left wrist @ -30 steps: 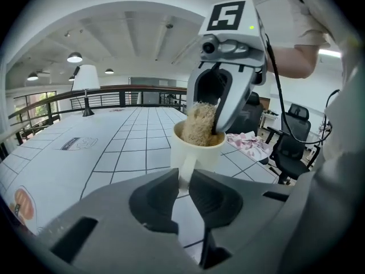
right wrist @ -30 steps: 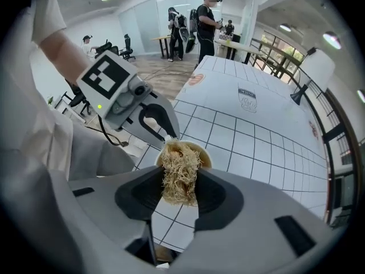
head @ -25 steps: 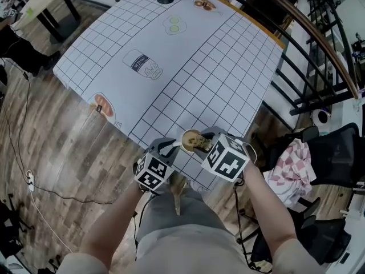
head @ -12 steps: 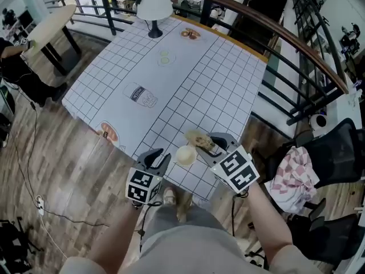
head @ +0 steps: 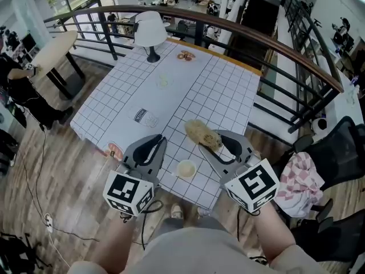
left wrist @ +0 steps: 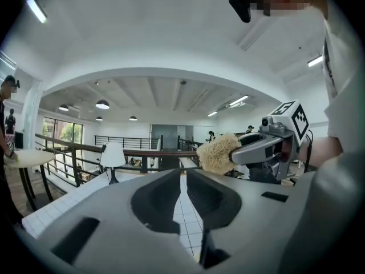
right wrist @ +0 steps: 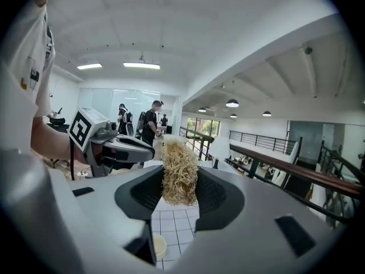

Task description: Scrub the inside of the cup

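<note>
The small cream cup stands alone on the gridded table near its front edge, with nothing holding it. My left gripper hovers high above the table, left of the cup. Its jaws have just been closing and now leave only a narrow gap with nothing between them. My right gripper is raised too, right of the cup, shut on a tan fibrous scrubber. The scrubber sticks up between the right jaws, and the cup shows far below them.
A white lamp stands at the table's far end, with food prints on the cloth. A curved railing runs behind the table. A chair with a checked cloth is at the right. A person stands by a round table at the left.
Both grippers have risen well above the table. The left one has let go of the cup, which now stands on the table. The scrubber has come up out of the cup.
</note>
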`<control>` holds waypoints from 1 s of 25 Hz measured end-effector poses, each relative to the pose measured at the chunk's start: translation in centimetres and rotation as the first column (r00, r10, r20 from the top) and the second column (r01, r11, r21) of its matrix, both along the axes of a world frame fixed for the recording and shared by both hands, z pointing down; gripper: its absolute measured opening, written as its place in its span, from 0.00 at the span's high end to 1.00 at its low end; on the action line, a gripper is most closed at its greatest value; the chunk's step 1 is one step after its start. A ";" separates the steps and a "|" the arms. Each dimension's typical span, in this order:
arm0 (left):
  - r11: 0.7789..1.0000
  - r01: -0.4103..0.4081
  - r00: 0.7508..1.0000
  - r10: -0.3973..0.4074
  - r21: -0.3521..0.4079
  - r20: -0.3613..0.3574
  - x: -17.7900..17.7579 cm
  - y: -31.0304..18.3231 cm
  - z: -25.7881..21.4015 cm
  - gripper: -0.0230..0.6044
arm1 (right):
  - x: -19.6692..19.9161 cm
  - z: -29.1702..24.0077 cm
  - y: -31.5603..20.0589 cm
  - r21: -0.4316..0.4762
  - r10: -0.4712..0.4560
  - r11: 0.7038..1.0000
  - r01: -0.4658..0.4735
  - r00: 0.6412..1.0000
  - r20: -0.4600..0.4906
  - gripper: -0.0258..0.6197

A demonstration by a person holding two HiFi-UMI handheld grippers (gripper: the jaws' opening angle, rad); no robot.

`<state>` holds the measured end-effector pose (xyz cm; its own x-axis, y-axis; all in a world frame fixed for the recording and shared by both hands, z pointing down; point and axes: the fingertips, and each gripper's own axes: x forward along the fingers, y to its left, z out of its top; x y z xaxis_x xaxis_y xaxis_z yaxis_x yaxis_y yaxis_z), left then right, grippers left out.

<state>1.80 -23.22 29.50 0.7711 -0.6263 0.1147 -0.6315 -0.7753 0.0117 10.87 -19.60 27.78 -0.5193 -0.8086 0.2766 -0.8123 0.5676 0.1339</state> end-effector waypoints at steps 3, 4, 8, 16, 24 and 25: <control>0.995 0.024 1.000 -0.022 0.100 -0.018 -0.1 0.9 -5.1 0.90 | 0.0 -4.3 1.1 0.091 0.019 0.996 -0.025 0.998 0.065 0.73; 0.990 0.027 0.999 -0.024 0.140 -0.028 -0.1 1.3 -6.6 0.90 | 0.3 -5.3 1.5 0.109 0.034 0.993 -0.043 0.996 0.082 0.73; 0.968 0.004 0.995 0.020 0.251 -0.096 0.4 3.1 -10.7 0.91 | 1.8 -7.8 2.8 0.186 0.116 0.973 -0.138 0.985 0.127 0.73; 0.957 0.015 0.991 0.024 0.289 -0.131 0.5 5.7 -9.6 0.94 | 3.0 -8.0 6.7 0.246 0.189 0.938 -0.245 0.954 0.232 0.73; 0.959 0.074 0.991 -0.039 0.273 -0.129 0.7 7.0 -7.8 0.94 | 2.8 -4.6 8.1 0.246 0.222 0.937 -0.246 0.967 0.122 0.73; 0.960 0.071 0.992 -0.041 0.272 -0.117 0.9 7.1 -7.6 0.94 | 2.9 -4.5 8.2 0.242 0.222 0.938 -0.247 0.967 0.125 0.73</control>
